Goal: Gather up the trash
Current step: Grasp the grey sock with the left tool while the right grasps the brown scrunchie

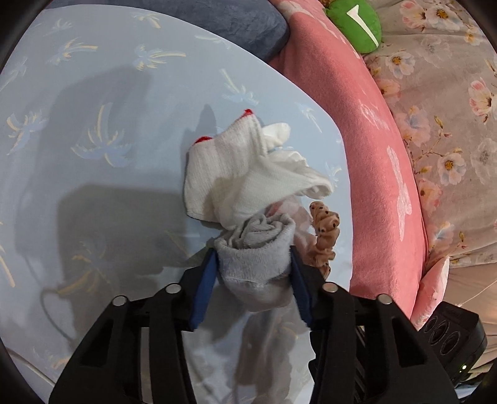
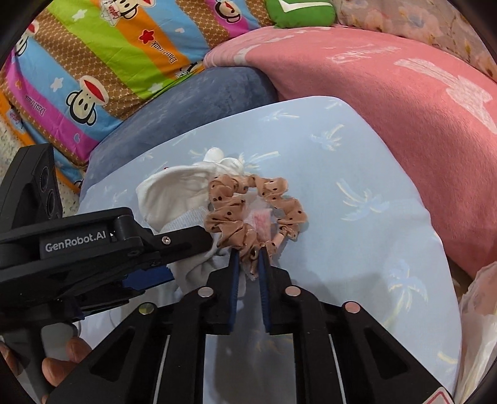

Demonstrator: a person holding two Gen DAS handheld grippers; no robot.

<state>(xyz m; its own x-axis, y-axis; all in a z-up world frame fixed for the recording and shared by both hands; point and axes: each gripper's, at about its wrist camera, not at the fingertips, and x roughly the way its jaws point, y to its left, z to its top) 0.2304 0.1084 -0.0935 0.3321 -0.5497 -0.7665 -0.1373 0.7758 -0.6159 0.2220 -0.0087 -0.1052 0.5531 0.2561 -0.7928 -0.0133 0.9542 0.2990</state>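
Striped quilt: far left in the right wrist view, bright bands with cartoon monkey faces; script writing runs along the bands, upside down and not clearly readable.
Left gripper: blue-padded jaws closed part-way on a rolled grey sock, one pad pressed to each side of the roll. Seen from the side in the right wrist view, its black body carries white lettering "GenRobot.AI".
White sock: lies on the pale blue cushion just beyond the grey roll, touching it; red trim at its far edge.
Pale blue cushion: printed with faint palm-like motifs; it carries the whole small heap of items.
Right gripper: jaws drawn nearly together, pinching the near edge of a tan, dark-dotted scrunchie.
Scrunchie: rests on the cushion just right of the socks, touching the white one; a small crumpled pinkish-white scrap sits inside its ring.
Pink blanket: right of the cushion, with pale printed lettering too blurred to read.
Green pillow: top edge, white mark on it.
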